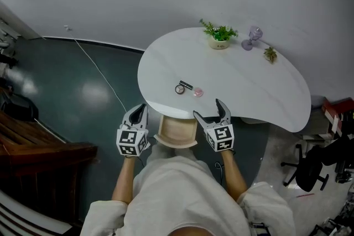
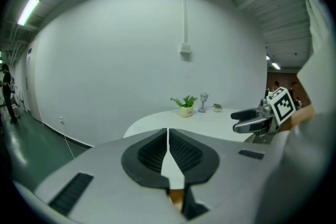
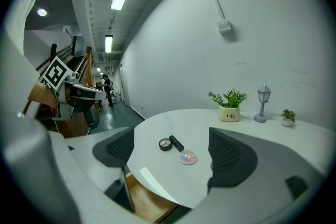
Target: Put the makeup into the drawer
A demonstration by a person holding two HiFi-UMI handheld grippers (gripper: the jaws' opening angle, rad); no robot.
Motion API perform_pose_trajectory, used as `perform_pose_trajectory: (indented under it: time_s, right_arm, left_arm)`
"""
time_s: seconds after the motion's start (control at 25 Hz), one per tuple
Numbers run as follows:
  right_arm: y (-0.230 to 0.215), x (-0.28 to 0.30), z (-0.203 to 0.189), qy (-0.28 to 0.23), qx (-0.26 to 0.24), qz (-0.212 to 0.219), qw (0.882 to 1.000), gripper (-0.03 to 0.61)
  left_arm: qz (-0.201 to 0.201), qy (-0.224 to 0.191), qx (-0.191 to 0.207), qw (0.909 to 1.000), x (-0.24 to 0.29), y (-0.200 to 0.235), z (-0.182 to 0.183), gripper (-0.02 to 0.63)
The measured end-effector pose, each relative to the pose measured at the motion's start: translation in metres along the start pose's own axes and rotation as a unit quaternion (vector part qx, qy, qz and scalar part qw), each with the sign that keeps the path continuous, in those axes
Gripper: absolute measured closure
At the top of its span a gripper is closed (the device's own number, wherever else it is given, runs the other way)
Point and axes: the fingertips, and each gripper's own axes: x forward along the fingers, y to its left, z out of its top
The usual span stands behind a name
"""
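White curved table. Near its left edge lie a round dark compact, a black tube just beside it, and a pink round case to the right. Far side, in a row: potted plant, lantern ornament, tiny plant.

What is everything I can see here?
table: one, white, centre
drawer: one, tan, open under the table's near edge
round case: one, dark, table's front
tube: one, black, beside the round case
flat case: one, pink, right of the tube
potted plant: one, green, table's far edge
lamp: one, lilac, beside the potted plant
tiny plant: one, green, right of the lamp
left gripper: one, grey, shut, left of drawer
right gripper: one, grey, open, empty, right of drawer
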Motion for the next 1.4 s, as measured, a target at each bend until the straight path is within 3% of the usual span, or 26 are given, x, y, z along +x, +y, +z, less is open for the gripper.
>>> perform_pose_trajectory:
  time_s: [0.44, 0.76, 0.92, 1.08, 1.4]
  right_arm:
    - [-0.006, 0.055, -0.017, 0.053, -0.016, 0.005, 0.998, 0.186]
    - [-0.013, 0.099, -0.042, 0.12, -0.066, 0.034, 0.99, 0.21]
    - [-0.021, 0.115, -0.067, 0.175, -0.094, 0.057, 0.978, 0.213]
    - [-0.031, 0.129, -0.093, 0.234, -0.133, 0.084, 0.96, 0.218]
    - [-0.034, 0.149, -0.112, 0.298, -0.187, 0.134, 0.926, 0.239]
  left_arm:
    - [-0.028, 0.011, -0.006, 0.9995, 0.028, 0.023, -0.004, 0.597]
    - [-0.032, 0.021, -0.017, 0.9991, 0.033, 0.041, -0.012, 0.597]
    - [-0.028, 0.026, -0.021, 0.999, 0.033, 0.049, -0.016, 0.597]
    - [-0.028, 0.031, -0.026, 0.9988, 0.034, 0.05, -0.021, 0.597]
    - [-0.03, 0.037, -0.019, 0.9987, 0.037, 0.047, -0.023, 0.597]
